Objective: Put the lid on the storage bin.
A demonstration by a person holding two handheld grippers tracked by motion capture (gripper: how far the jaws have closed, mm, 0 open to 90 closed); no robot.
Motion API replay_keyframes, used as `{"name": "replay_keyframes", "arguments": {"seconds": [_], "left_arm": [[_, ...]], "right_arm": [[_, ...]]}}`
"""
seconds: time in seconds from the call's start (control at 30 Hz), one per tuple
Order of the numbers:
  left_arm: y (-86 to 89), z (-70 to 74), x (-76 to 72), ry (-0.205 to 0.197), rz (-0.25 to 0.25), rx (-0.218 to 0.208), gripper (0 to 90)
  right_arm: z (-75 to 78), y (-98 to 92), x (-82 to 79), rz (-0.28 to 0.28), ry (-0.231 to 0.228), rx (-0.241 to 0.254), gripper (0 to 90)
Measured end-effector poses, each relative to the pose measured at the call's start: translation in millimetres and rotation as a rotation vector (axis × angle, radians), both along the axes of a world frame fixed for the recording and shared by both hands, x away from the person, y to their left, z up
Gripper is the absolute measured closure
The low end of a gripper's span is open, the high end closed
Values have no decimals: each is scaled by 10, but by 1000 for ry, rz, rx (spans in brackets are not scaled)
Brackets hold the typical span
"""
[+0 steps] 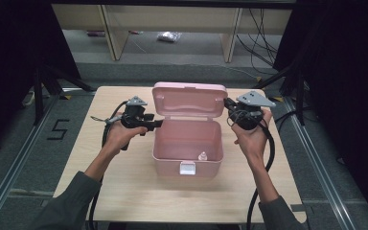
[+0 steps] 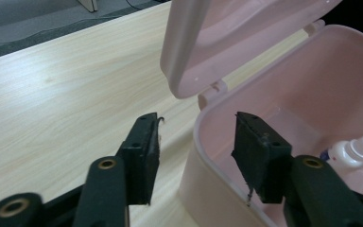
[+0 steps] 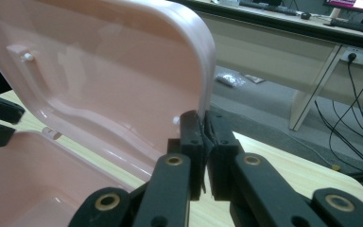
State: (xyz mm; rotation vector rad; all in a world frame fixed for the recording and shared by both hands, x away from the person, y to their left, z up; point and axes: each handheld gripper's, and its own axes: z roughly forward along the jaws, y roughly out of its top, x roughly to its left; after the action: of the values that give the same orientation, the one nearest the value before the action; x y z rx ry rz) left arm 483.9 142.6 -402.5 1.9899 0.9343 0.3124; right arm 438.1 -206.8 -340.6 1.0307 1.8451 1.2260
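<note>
Showing a black figure "5" (image 1: 59,129) marked on the grey floor, at the left of the high view, just beside the tabletop's (image 1: 124,191) left edge. Reading as a single digit, drawn in angular strokes. Carrying no legible lettering anywhere else: the label on the small bottle (image 2: 359,149) at the right edge of the left gripper view being too blurred to make out.
</note>
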Motion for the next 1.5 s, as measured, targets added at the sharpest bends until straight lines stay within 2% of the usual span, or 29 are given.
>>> {"name": "replay_keyframes", "arguments": {"seconds": [0.1, 0.23, 0.27, 0.3, 0.33, 0.37, 0.4, 0.43, 0.5, 0.57, 0.6, 0.63, 0.7, 0.73, 0.77, 0.83, 0.93, 0.97, 1.07, 1.13, 1.17, 1.2, 1.23, 1.27, 1.3, 1.4, 1.43, 1.47, 1.5], "left_arm": [[24, 47, -96, -5, -1, -33, 444], [73, 108, -246, -3, -26, -28, 412], [86, 120, -284, 2, -37, -31, 404], [91, 128, -327, 5, -40, -39, 397], [106, 138, -367, 5, -47, -39, 393], [122, 147, -409, 2, -49, -35, 386], [136, 153, -449, -3, -47, -42, 380], [160, 161, -486, -1, -56, -43, 380], [193, 172, -559, -1, -59, -52, 374], [218, 184, -643, -15, -64, -53, 372], [225, 190, -685, -20, -69, -55, 371], [227, 194, -727, -27, -69, -51, 369], [227, 189, -792, -29, -84, -40, 358], [225, 183, -826, -31, -88, -34, 352], [224, 168, -857, -34, -92, -37, 351], [221, 138, -920, -37, -90, -51, 348], [213, 101, -1012, -37, -97, -34, 345], [212, 89, -1035, -40, -102, -22, 345], [192, 47, -1105, -59, -110, 13, 343], [181, 25, -1143, -60, -124, 17, 342], [186, 22, -1159, -63, -134, 38, 342], [163, 8, -1178, -66, -116, 22, 342], [176, 4, -1180, -71, -129, 47, 342], [170, -11, -1183, -65, -133, 41, 343], [147, -32, -1193, -62, -120, 22, 343], [130, -83, -1205, -54, -127, 25, 342], [138, -93, -1208, -57, -135, 42, 342], [126, -114, -1208, -55, -127, 21, 343], [127, -123, -1213, -59, -120, 26, 343]], "right_arm": [[-3, -2, -42, -8, -2, -6, 876], [-16, 2, -86, -13, 12, 9, 877], [-20, -12, -74, 2, -15, -12, 877], [-28, 5, -99, -11, 6, 13, 877], [-31, -10, -93, -5, -27, -12, 877], [-36, -4, -114, -3, -2, 6, 877], [-40, -17, -108, 9, -28, -9, 877], [-37, -11, -140, -4, -1, 1, 876], [-43, -24, -140, -3, -27, -13, 876], [-53, 0, -176, -16, 6, 23, 876], [-53, -26, -154, 8, -24, -10, 876], [-59, -19, -171, -3, -16, 2, 875], [-64, -21, -190, 0, -8, 3, 875], [-73, -27, -186, 6, -33, -1, 874], [-72, -25, -213, 0, -8, 4, 874], [-86, -27, -237, 3, -11, 8, 873], [-101, -26, -268, 12, -13, 7, 872], [-104, -30, -274, 5, -31, -2, 872], [-117, -28, -298, 12, -27, -3, 871], [-122, -30, -324, 12, -6, 5, 871], [-126, -43, -323, 16, -22, -4, 870], [-135, -35, -333, 16, -12, 11, 870], [-138, -47, -327, 19, -29, 1, 870], [-141, -39, -342, 12, -20, 11, 869], [-134, -46, -346, 18, -18, -6, 869], [-142, -43, -353, 14, -31, -5, 868], [-144, -48, -358, 16, -27, -4, 868], [-150, -38, -369, 15, -8, 9, 868], [-151, -54, -362, 19, -26, -7, 868]]}}
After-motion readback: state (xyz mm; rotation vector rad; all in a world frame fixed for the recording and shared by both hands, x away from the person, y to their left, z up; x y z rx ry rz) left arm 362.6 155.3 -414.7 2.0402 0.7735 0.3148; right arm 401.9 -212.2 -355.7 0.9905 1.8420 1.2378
